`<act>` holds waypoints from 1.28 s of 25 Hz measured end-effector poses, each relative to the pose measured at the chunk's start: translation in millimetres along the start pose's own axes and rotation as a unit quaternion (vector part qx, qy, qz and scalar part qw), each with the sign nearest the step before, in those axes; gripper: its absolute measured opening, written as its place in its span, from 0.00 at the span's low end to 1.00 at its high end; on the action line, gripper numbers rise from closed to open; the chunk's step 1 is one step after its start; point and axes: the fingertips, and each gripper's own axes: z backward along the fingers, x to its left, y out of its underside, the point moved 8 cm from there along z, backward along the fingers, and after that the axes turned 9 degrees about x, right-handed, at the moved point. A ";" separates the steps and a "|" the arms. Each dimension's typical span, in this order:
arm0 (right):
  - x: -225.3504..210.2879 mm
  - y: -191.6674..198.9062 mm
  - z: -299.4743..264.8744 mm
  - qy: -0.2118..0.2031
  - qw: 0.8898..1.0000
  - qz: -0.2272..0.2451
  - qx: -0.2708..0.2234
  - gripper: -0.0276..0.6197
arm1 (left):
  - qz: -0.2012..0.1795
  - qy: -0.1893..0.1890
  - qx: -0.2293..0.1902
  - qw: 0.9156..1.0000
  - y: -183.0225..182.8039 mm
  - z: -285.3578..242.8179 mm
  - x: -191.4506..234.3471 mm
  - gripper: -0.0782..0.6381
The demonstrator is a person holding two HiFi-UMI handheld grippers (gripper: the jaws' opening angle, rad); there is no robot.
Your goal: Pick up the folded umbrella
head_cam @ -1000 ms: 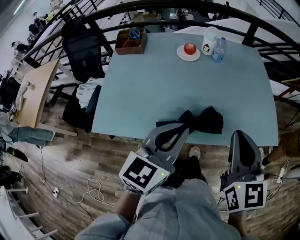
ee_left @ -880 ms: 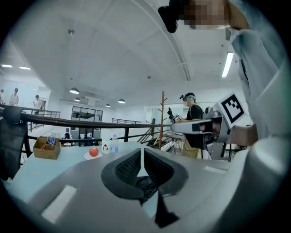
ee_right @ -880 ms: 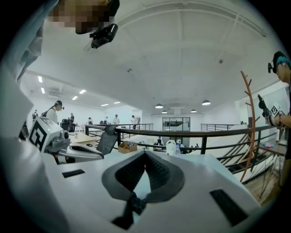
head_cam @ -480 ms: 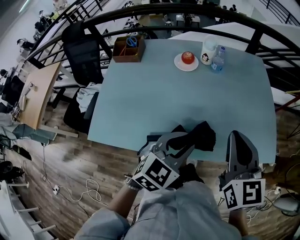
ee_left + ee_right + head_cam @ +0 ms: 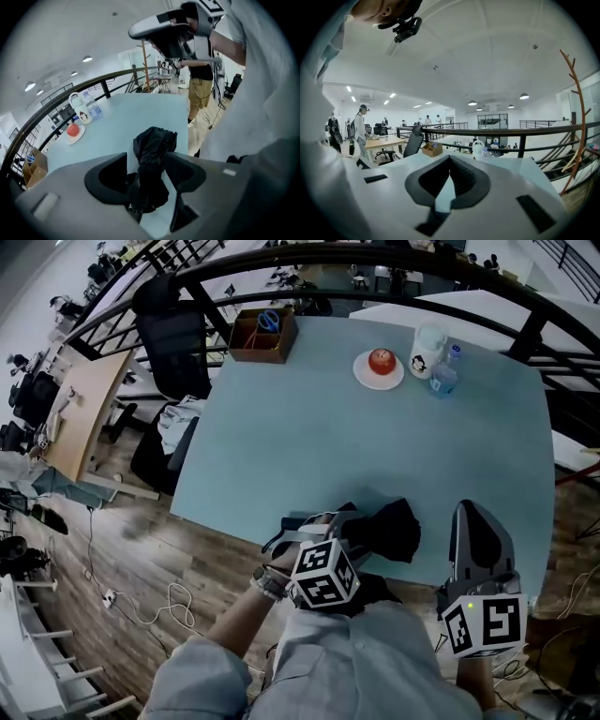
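Note:
The folded black umbrella (image 5: 392,527) lies crumpled near the front edge of the pale blue table (image 5: 375,437). My left gripper (image 5: 321,524) points steeply down over the umbrella's left end. In the left gripper view the umbrella (image 5: 152,150) runs up between the two jaws; they are opening, and a strip of table shows between the cloth and the right jaw. My right gripper (image 5: 474,512) hovers to the right of the umbrella at the table's front edge, apart from it. In the right gripper view its tips (image 5: 449,159) meet with nothing between them.
At the table's far side stand a wooden box with scissors (image 5: 264,332), a plate with a red apple (image 5: 380,365), a white mug (image 5: 427,345) and a water bottle (image 5: 442,374). A black office chair (image 5: 176,345) stands at the left, a dark railing (image 5: 375,259) behind.
My left gripper has dropped and tipped downward, rolling its marker cube, and now straddles the umbrella's left end with its jaws apart. The right gripper has shifted only a little.

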 end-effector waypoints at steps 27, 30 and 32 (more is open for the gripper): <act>-50.6 -1.8 -64.2 -0.088 0.995 0.003 0.037 0.04 | -0.083 0.114 0.210 0.967 21.3 -111.0 -8.6 0.51; -53.5 -2.3 -66.8 -0.091 0.995 0.002 0.034 0.04 | -0.084 0.116 0.227 0.963 23.0 -120.6 -9.9 0.52; -57.0 -2.9 -66.1 -0.089 0.995 0.001 0.032 0.04 | -0.079 0.129 0.234 0.961 22.3 -123.1 -8.2 0.53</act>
